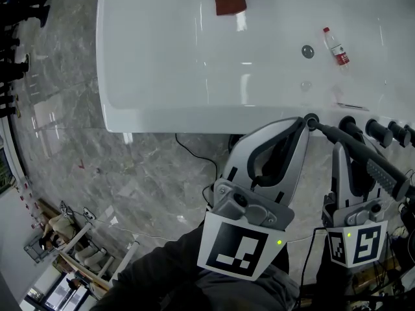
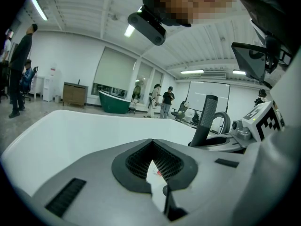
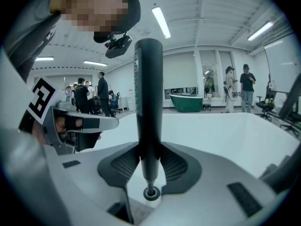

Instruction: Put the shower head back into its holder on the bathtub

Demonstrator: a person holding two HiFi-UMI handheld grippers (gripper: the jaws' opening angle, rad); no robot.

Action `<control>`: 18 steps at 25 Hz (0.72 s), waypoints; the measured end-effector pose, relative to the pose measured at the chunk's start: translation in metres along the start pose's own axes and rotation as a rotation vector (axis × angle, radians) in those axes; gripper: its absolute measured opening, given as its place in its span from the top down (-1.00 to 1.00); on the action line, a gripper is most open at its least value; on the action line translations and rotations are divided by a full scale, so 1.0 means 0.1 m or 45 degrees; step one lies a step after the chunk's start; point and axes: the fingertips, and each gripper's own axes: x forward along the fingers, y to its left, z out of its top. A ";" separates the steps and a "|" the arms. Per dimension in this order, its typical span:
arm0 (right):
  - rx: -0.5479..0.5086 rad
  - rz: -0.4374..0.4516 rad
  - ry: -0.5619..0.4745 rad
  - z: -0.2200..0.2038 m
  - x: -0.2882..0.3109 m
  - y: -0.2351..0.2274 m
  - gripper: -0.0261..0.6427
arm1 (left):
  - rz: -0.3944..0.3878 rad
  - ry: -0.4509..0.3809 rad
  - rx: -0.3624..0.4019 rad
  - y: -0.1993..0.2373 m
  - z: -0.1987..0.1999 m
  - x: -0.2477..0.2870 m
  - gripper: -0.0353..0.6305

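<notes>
The dark shower head (image 1: 384, 173) lies slanted over the rim of the white bathtub (image 1: 162, 116). My right gripper (image 1: 346, 149) is shut on its handle. In the right gripper view the handle (image 3: 148, 102) stands upright between the pads, and its lower end sits in the round holder (image 3: 151, 192). From the head view that holder (image 1: 311, 120) is a dark ring on the tub rim. My left gripper (image 1: 302, 123) hovers just left of it, shut with nothing between its pads. The left gripper view shows the handle (image 2: 207, 119) to its right.
Dark tap knobs (image 1: 377, 130) line the rim to the right of the holder. Inside the tub lie a brown cloth (image 1: 229, 2), a plastic bottle (image 1: 336, 46) and the drain (image 1: 307, 51). A black cable (image 1: 194, 151) runs over the marble floor. People stand far off.
</notes>
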 end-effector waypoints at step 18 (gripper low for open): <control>0.016 -0.015 0.042 -0.25 0.11 -0.04 0.50 | 0.023 0.032 -0.019 0.13 -0.17 0.01 0.88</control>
